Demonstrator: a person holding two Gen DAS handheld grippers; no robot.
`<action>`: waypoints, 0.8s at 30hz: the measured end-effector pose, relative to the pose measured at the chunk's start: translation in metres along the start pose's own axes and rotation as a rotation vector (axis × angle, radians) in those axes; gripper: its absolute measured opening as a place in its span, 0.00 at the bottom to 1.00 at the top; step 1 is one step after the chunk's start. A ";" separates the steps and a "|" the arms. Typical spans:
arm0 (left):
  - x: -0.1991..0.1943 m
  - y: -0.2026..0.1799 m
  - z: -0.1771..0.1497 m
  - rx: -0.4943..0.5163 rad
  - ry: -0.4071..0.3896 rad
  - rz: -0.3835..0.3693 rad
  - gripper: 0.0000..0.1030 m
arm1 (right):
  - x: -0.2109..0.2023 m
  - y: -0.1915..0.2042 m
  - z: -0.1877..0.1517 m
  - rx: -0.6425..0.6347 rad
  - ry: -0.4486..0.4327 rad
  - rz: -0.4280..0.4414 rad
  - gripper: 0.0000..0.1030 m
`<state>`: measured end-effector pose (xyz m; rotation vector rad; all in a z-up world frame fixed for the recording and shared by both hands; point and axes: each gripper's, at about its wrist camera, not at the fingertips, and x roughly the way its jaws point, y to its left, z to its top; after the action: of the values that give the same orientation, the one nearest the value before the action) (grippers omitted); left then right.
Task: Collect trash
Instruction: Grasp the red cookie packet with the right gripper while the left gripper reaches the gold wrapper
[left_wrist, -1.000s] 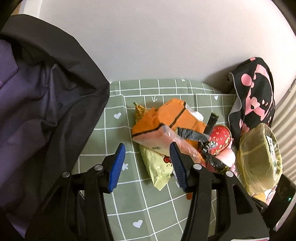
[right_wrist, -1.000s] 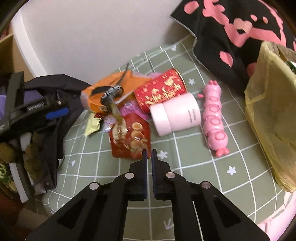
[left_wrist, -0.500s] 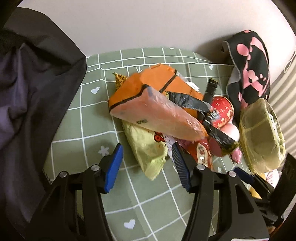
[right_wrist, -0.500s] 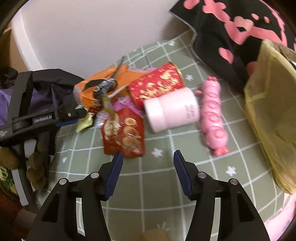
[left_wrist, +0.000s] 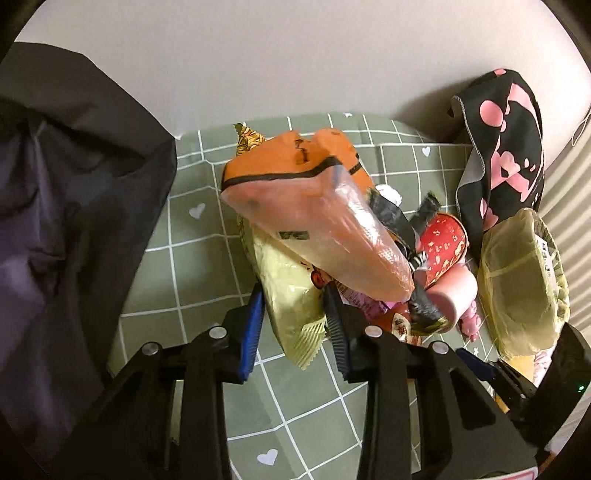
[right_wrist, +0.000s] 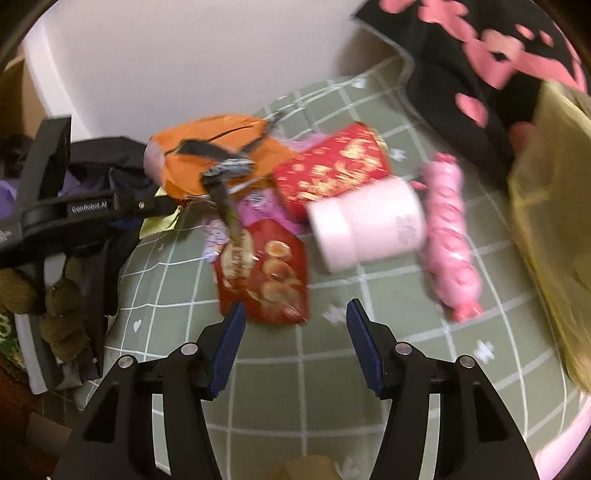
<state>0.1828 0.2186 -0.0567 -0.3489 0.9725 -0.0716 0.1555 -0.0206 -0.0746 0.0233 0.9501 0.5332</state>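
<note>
Near desk's back edge, left tongs (left_wrist: 293, 317) spread astride yellow wrapper (left_wrist: 291, 299); right tongs (right_wrist: 293, 332) spread before red snack packet (right_wrist: 264, 273). Pinch wrapper's crimped end, avoiding orange bag (left_wrist: 314, 221).

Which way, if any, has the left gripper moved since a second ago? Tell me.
Yes. The left gripper has moved forward toward the trash pile: its open fingers now flank the yellow wrapper, which earlier lay ahead of them on the green checked cloth.

A green white-gridded cloth (right_wrist: 332, 373) is carrying an orange packet (left_wrist: 295, 184), red-gold can (right_wrist: 332, 166) and pink tub (right_wrist: 369, 221).
</note>
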 end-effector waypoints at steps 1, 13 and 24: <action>-0.001 0.001 0.000 -0.004 0.001 -0.004 0.30 | 0.004 0.004 0.003 -0.012 0.000 0.003 0.52; 0.004 0.021 0.005 -0.049 0.014 0.006 0.31 | 0.051 0.022 0.030 -0.102 0.060 0.013 0.53; -0.011 0.017 0.009 -0.057 -0.016 0.000 0.31 | 0.038 0.021 0.027 -0.149 0.094 0.030 0.19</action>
<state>0.1820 0.2394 -0.0487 -0.4016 0.9600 -0.0408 0.1851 0.0206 -0.0820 -0.1223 1.0008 0.6357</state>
